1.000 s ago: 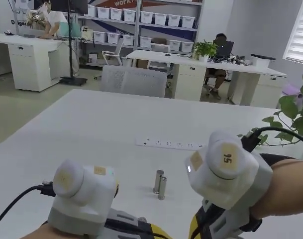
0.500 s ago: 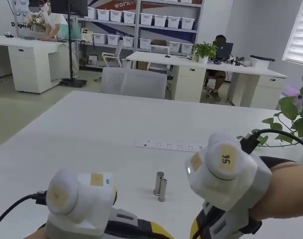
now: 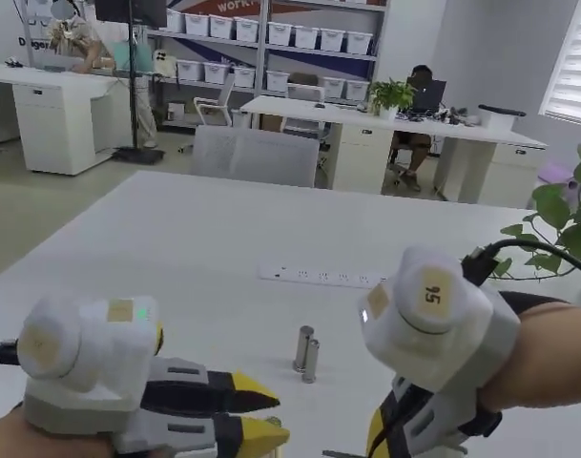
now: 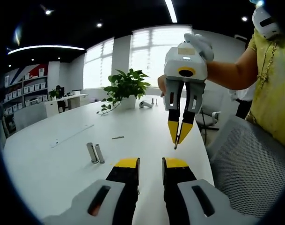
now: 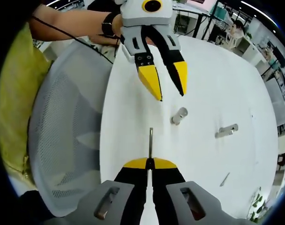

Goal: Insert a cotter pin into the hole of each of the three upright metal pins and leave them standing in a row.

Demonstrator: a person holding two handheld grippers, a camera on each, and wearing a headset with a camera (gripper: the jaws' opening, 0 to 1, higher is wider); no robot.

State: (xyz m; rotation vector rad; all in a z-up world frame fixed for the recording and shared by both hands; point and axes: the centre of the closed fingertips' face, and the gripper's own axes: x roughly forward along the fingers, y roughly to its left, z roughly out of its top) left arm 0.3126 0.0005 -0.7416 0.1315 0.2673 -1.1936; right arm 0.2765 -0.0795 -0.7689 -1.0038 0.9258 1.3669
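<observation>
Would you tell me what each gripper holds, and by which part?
The right gripper pinches a cotter pin by one end, the rest sticking forward; the left gripper is open and empty.

Legible: "15" on round sticker [image 3: 431,296] atop right gripper [image 4: 179,136]. Red banner [image 3: 242,5] at back wall reads "work", rest cut off. Other labels too blurry.

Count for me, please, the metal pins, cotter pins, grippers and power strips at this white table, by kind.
Silver cylindrical metal pins: 3, one apart, two side by side.
Thin metal cotter pins: 2, one in the right gripper, one loose on the white table.
Yellow-tipped grippers: 2, counting the left gripper.
White power strip: 1.
Total: 8.
</observation>
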